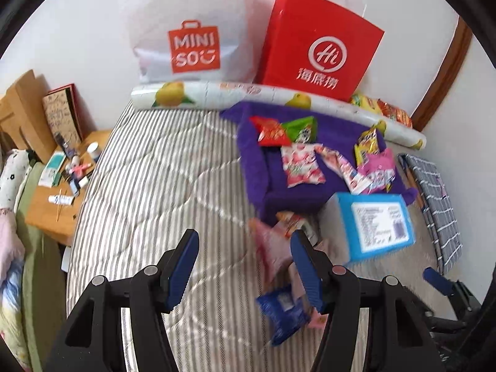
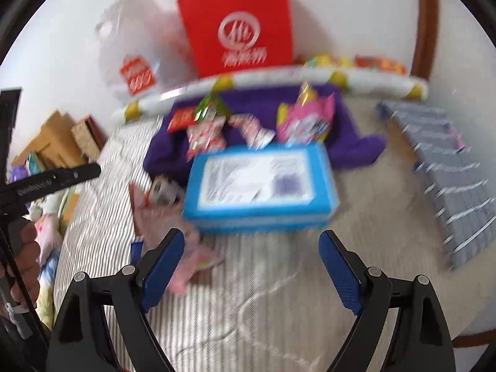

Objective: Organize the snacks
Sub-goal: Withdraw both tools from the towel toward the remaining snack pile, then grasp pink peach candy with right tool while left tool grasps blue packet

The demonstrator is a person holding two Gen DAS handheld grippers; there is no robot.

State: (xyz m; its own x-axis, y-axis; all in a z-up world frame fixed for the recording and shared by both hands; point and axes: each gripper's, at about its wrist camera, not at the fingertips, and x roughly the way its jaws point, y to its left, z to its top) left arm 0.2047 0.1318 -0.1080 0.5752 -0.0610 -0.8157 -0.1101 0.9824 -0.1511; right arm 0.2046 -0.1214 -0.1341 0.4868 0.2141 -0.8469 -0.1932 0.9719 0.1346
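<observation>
Several snack packets lie on a purple cloth point(image 1: 263, 170): a red one point(image 1: 271, 131), a green one point(image 1: 302, 127), a pink-and-white one point(image 1: 302, 167) and a pink one point(image 1: 376, 170). A blue box point(image 1: 375, 223) with a white label rests at the cloth's near edge. My left gripper point(image 1: 245, 248) is open over the striped bed cover, nothing between its fingers. A pale pink packet point(image 1: 272, 248) and a dark blue packet point(image 1: 282, 310) lie beside its right finger. My right gripper point(image 2: 251, 241) is open wide just short of the blue box point(image 2: 260, 186); this view is blurred.
A red paper bag point(image 1: 319, 43) and a white plastic bag point(image 1: 192, 31) lean on the wall behind a lemon-print roll point(image 1: 217, 93). A cluttered wooden bedside table point(image 1: 62, 186) stands left of the bed. A folded grey striped item point(image 1: 440, 204) lies on the right.
</observation>
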